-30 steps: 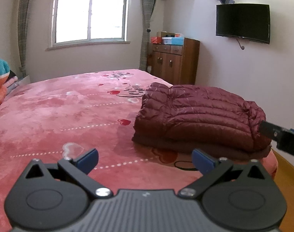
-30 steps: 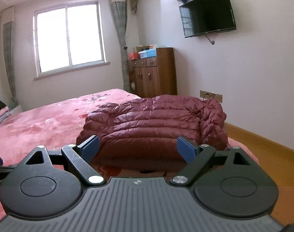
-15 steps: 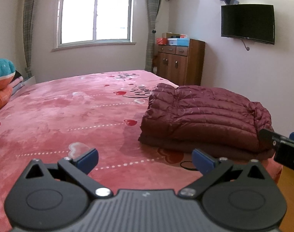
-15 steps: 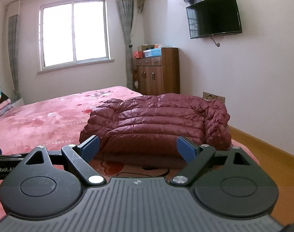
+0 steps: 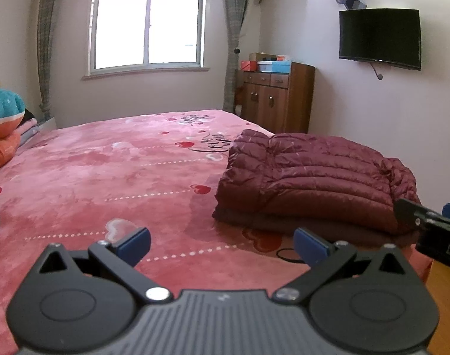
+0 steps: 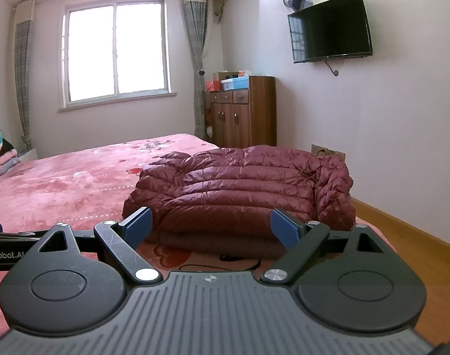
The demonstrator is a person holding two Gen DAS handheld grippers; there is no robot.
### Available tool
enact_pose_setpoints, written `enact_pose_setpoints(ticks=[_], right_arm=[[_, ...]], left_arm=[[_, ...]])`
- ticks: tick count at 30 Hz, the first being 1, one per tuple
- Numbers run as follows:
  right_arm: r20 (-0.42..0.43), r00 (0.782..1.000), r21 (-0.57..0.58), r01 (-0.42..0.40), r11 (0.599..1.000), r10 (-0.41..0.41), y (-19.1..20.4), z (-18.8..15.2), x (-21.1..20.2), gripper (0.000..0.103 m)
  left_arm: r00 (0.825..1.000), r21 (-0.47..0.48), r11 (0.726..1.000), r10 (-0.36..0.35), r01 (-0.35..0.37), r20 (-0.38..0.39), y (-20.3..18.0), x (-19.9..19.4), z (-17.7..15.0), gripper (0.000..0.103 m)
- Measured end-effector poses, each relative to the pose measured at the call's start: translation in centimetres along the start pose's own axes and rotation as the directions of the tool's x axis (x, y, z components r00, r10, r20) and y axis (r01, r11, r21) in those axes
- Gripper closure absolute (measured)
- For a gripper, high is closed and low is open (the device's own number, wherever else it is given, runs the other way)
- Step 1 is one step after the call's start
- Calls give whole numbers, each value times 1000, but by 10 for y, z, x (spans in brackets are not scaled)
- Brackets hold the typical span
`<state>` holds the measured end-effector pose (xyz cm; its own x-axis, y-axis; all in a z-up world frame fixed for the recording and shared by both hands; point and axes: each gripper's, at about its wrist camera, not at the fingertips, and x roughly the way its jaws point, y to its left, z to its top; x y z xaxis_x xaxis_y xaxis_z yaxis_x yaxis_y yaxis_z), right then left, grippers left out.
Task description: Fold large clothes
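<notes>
A dark red quilted down jacket lies folded in a thick bundle on the right corner of the pink bed. It also shows in the right wrist view, straight ahead. My left gripper is open and empty, held above the bed, back and left of the jacket. My right gripper is open and empty, short of the jacket's near edge. The right gripper's side shows at the right edge of the left wrist view.
A wooden cabinet with boxes on top stands by the far wall. A television hangs on the right wall. Pillows and folded bedding lie at the bed's left. Wooden floor runs right of the bed. A black cord lies before the jacket.
Both grippers have drawn back and risen a little from the jacket, which looks smaller and farther. Both stay open and empty. The jacket has not moved.
</notes>
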<state>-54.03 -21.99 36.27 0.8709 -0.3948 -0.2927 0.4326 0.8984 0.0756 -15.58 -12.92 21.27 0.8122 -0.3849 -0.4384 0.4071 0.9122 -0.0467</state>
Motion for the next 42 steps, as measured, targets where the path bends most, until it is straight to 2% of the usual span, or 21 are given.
enact_pose_setpoints(ticks=[14,24,29,32,42], right_arm=[[-5,1000,9,-2,1000,2,-4,-1,1,0],[-20,1000,7,-7,1000,8,-2,-3,3,0],[-29,999,4,-15,1000,15,-2,-4,6,0],[-34,999,6,-23,1000,23,-2,-5,7,0],[-42,998,-4,-45,999,45,-2,-6,13,0]], left_arm=[[1000,12,1000,7,-7,17,-9,0,-1,1],[1000,21,1000,16,-15,-5,-10,6,-4,1],[1000,-18,1000,16,-16,-18,-5,11,-5,1],[999,-23,999,36,-37,-18,-3,14,-7,1],[999,-50,998,33,-34,-23,2,21,-11,1]])
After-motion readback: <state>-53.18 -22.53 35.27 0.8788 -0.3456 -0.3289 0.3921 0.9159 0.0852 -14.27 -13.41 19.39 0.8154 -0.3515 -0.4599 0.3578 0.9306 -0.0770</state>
